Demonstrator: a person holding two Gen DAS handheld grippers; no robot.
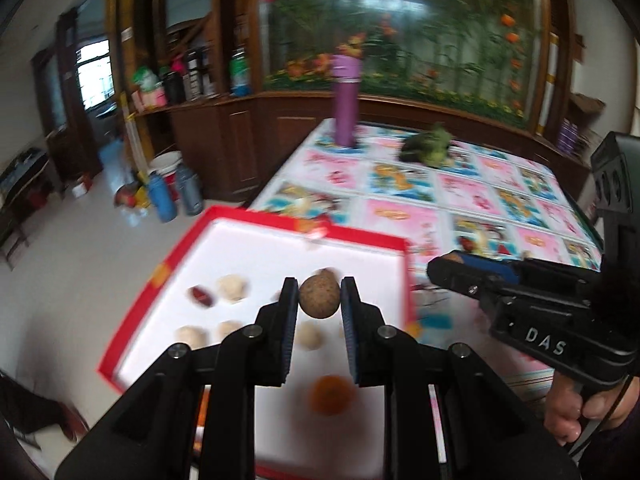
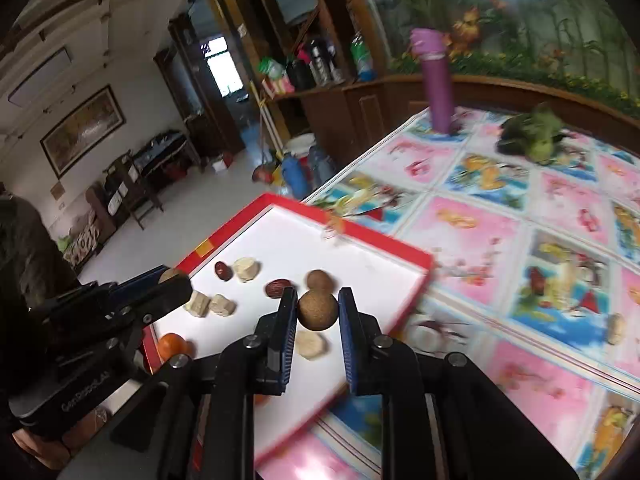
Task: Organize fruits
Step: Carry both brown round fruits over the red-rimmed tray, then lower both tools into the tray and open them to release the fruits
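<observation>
A red-rimmed white tray [image 1: 362,238] [image 2: 416,258] lies at the near left corner of the table. My left gripper [image 1: 319,298] is shut on a round brown longan [image 1: 319,297] above the tray. My right gripper [image 2: 317,311] is shut on another brown longan [image 2: 317,310] over the tray's right part. In the tray lie a third longan [image 2: 319,280], red dates [image 2: 222,270] [image 2: 277,288], pale chunks [image 2: 246,268] [image 2: 310,345] and an orange fruit [image 1: 330,395] [image 2: 172,345]. The right gripper shows in the left view [image 1: 450,262], the left one in the right view [image 2: 176,280].
A purple bottle [image 1: 345,100] [image 2: 436,80] stands at the table's far edge. A green leafy bunch [image 1: 428,146] [image 2: 532,134] lies beside it. A pale chunk [image 2: 616,329] lies on the patterned cloth [image 2: 520,240]. Bottles [image 1: 164,196] stand on the floor left.
</observation>
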